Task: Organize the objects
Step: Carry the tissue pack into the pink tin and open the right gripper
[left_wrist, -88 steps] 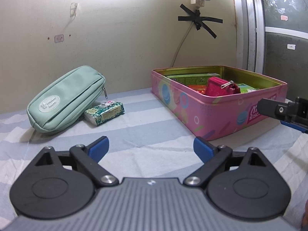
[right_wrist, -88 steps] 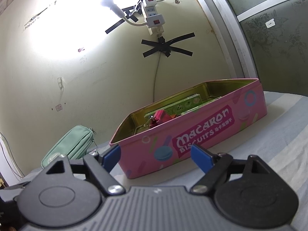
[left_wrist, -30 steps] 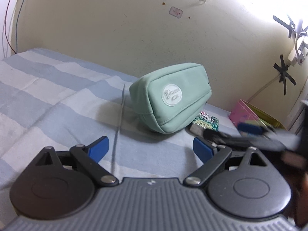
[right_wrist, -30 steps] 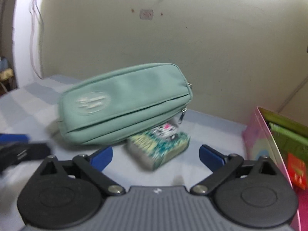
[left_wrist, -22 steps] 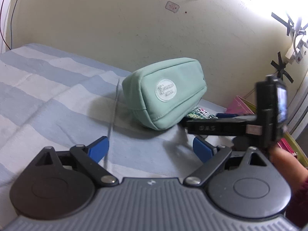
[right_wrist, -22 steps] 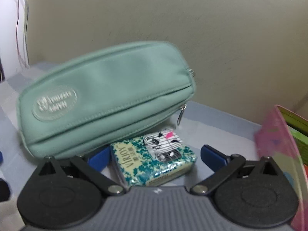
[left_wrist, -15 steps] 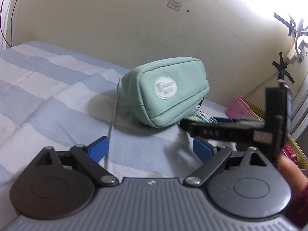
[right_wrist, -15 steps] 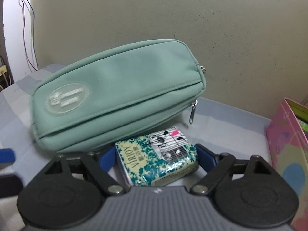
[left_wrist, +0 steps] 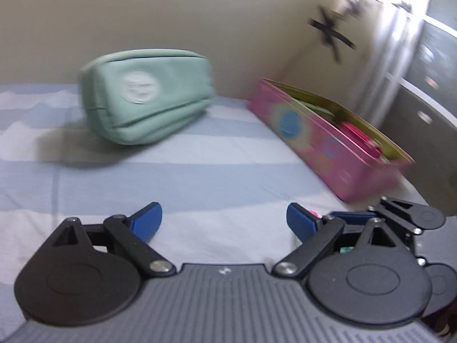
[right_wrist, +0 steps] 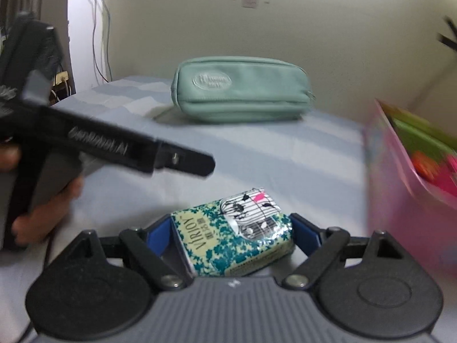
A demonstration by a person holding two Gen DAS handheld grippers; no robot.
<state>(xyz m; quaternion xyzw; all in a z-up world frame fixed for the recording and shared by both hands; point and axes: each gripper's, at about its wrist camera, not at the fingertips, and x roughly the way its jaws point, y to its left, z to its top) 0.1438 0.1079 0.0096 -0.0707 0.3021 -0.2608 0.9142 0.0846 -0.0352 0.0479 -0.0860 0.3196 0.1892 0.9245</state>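
Right hand-held gripper (right_wrist: pixel 232 235): its blue pads are clamped on the tissue pack (right_wrist: pixel 232 234).
Tissue pack: held between the pads, over the striped sheet (right_wrist: pixel 257 154).
Left hand-held gripper (left_wrist: pixel 224 218): pads wide apart, nothing between them.
Green pouch (right_wrist: pixel 241 97): lies near the wall, well behind the pack.
Pink tin (left_wrist: pixel 328 145): open, to the right, with things inside.
In the way: the left hand-held gripper sticks out just left of the pack.

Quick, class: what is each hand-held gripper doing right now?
Left hand-held gripper: open, nothing between its blue pads.
Right hand-held gripper: shut on the small green-and-white patterned tissue pack.
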